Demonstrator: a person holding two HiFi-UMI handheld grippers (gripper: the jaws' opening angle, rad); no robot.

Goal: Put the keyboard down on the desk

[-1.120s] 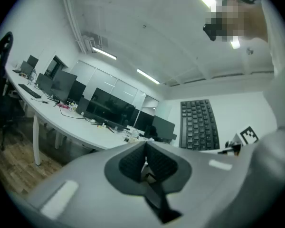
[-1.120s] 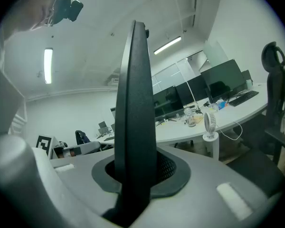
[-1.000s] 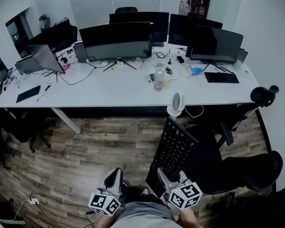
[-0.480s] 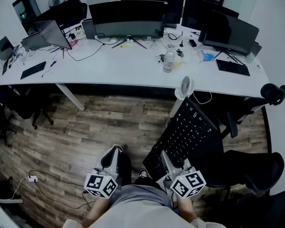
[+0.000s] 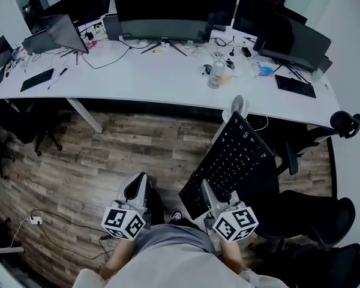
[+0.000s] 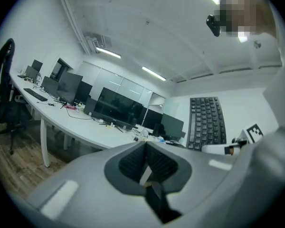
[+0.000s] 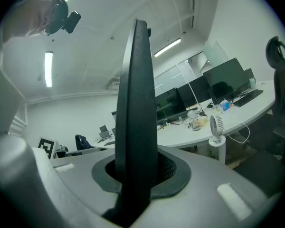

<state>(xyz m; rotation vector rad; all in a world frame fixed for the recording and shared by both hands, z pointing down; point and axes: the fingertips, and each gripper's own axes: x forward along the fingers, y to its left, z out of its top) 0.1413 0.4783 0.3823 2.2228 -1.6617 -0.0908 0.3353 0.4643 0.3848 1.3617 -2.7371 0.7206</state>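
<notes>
Left side first: my left claw [image 5: 137,188] hangs low by my hip, jaws pressed together on nothing, just along for the ride. Over to my right claw [image 5: 211,197], and here's the action: its jaws are clamped on the near edge of the black keyboard [image 5: 231,161], which juts up and away from me, keys showing, tilted out over the wooden floor [image 5: 126,149] and short of the white desk [image 5: 150,83]. So I reckon this is the carry, with the set-down not yet begun. What comes next, as I judge it, is stepping in to the desk, tipping the keyboard flat over a bare stretch of top, lowering it until it rests, and only then letting the jaws part. Now a sweep of the desk. Far left there's a small keyboard [image 5: 37,80] and an open laptop [image 5: 60,32], then a black cable [image 5: 111,63] trailing across the top. A row of dark monitors [image 5: 162,14] lines the back. In front of them the surface looks bare, and that's my pick for a landing spot. Further right things get busy: a clear bottle [image 5: 215,74] among small clutter, then a little white fan [image 5: 239,108] right at the front edge, looking just beyond my keyboard's far end, so that's what I could clip. A second keyboard [image 5: 295,86] sits beyond it, and black chairs [image 5: 306,209] crowd my right flank, so I'd steer left of them.
</notes>
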